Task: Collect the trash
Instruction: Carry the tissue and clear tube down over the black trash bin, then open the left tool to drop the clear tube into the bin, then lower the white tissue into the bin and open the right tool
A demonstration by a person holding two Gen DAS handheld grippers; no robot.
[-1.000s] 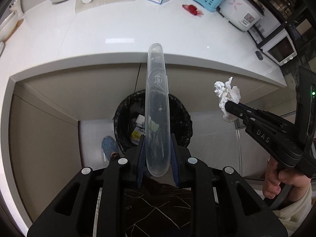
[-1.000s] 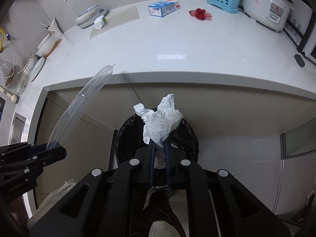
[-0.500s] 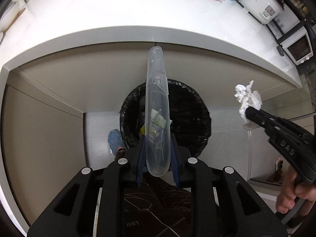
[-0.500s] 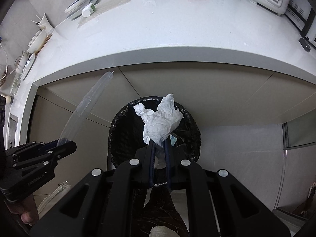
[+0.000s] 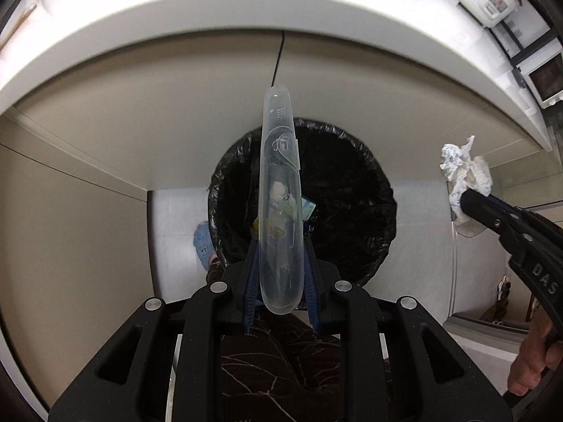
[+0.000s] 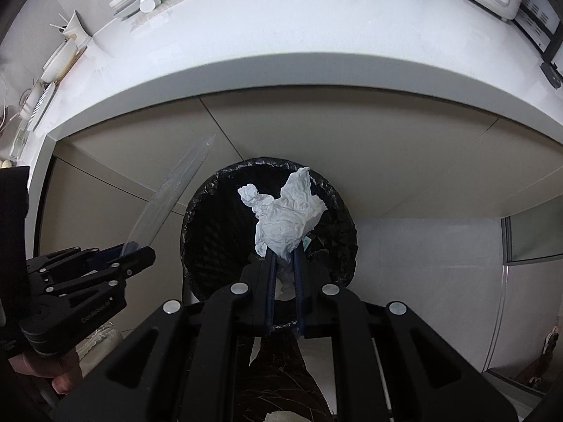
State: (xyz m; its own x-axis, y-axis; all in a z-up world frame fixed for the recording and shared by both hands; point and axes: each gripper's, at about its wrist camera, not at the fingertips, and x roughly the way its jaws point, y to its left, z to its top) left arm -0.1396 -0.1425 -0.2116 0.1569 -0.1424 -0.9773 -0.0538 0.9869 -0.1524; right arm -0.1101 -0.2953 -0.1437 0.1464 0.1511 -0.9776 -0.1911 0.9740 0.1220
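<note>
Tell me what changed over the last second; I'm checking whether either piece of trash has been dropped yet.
Both grippers came down from counter height toward the black-lined trash bin, which now fills more of each view while the white counter slides toward the top. Nothing was let go: the left gripper still clamps the clear plastic case and the right gripper still pinches the crumpled tissue.
</note>
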